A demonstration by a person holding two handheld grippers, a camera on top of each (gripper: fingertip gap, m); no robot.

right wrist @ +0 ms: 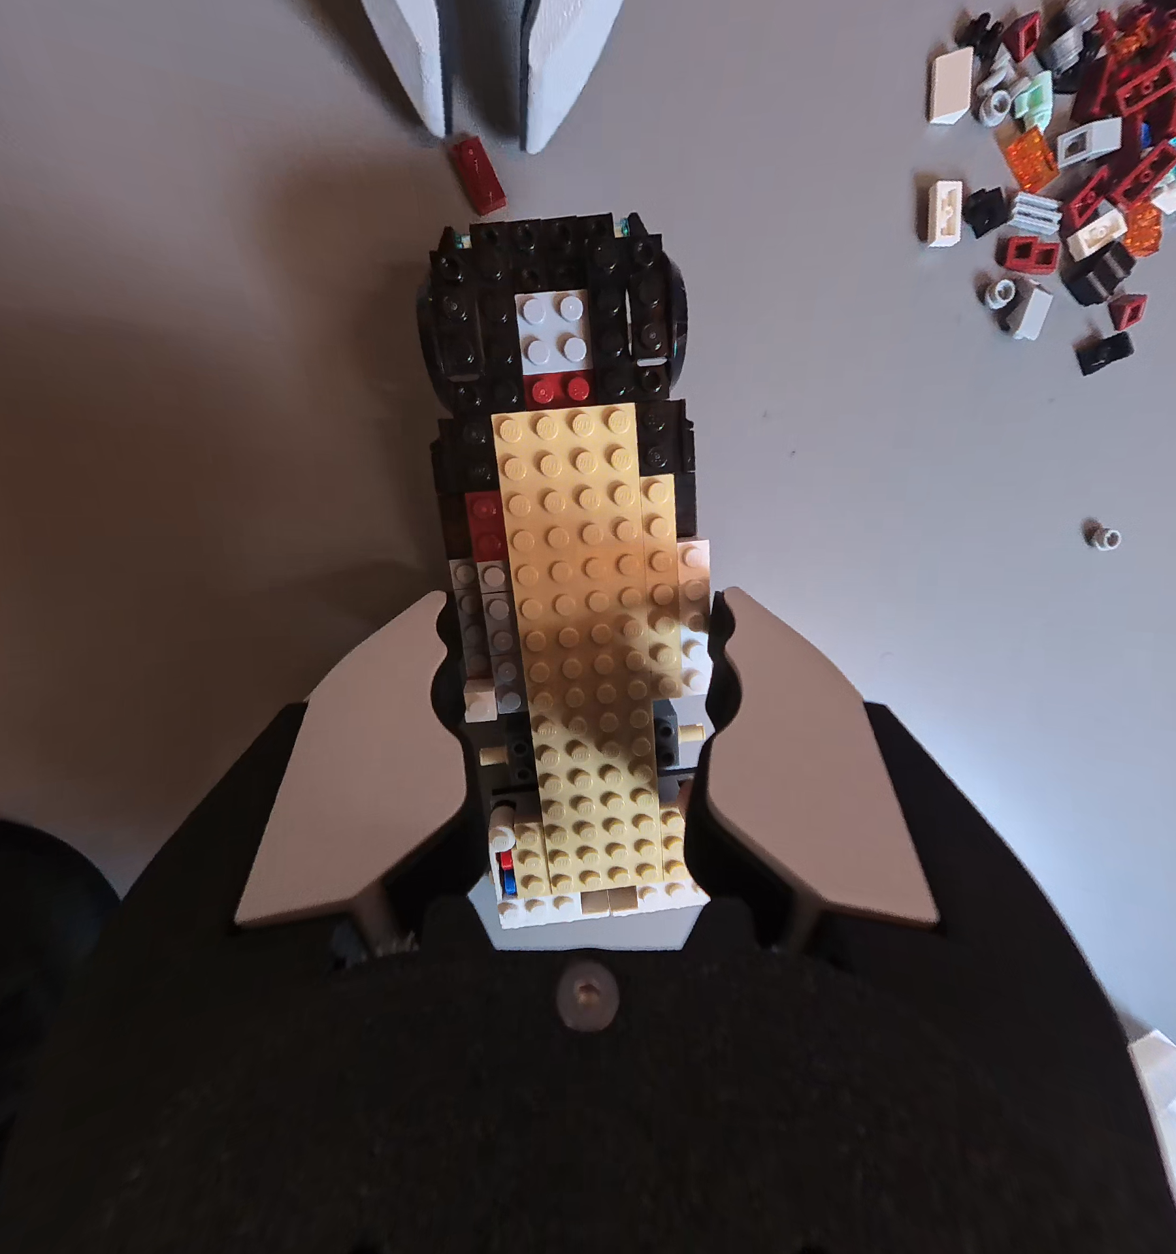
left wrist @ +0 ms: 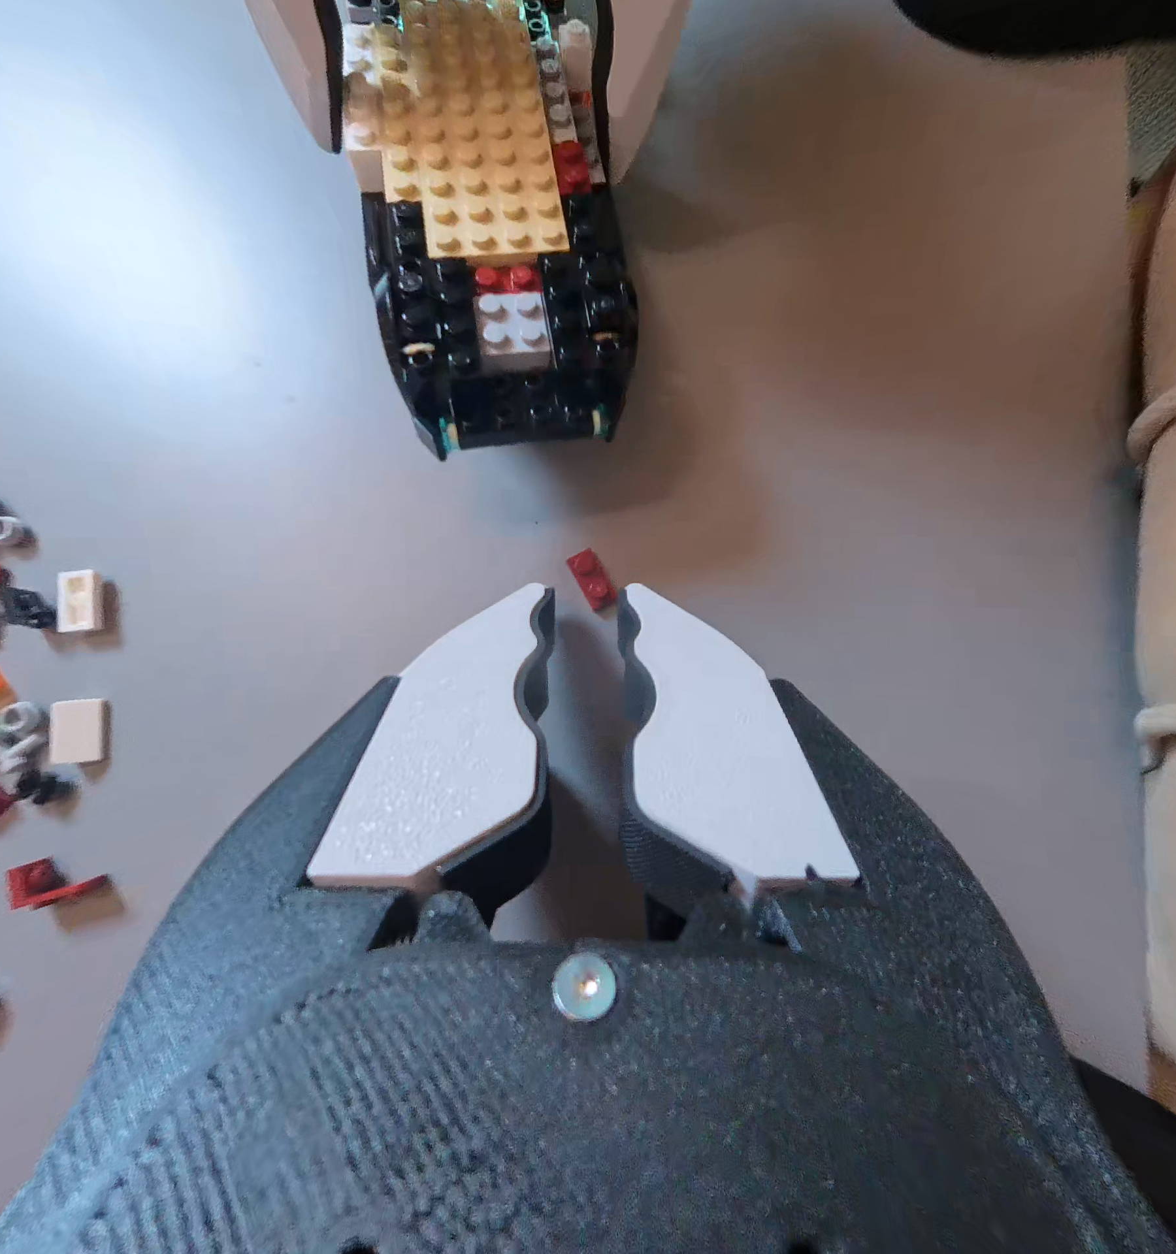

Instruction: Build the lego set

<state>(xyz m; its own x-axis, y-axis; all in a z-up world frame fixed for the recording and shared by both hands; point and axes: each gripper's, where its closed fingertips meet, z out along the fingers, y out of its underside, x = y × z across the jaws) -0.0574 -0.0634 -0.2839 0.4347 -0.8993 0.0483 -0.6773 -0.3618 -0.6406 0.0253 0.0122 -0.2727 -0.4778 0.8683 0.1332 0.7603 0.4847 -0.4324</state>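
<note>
Left wrist view: small red plate (left wrist: 592, 579) flat on grey table (left wrist: 232, 407), just ahead of left gripper (left wrist: 586, 604) tips, nearest the right-hand finger; jaws slightly apart, holding nothing. Beyond, right gripper (right wrist: 578, 611) clamps brick car (right wrist: 572, 543) by both sides. Loose bricks (right wrist: 1101, 169) well off right.

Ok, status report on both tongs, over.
Left tongs slightly open, small red plate on table at their tips. Right tongs clamp brick car. Loose bricks aside.
</note>
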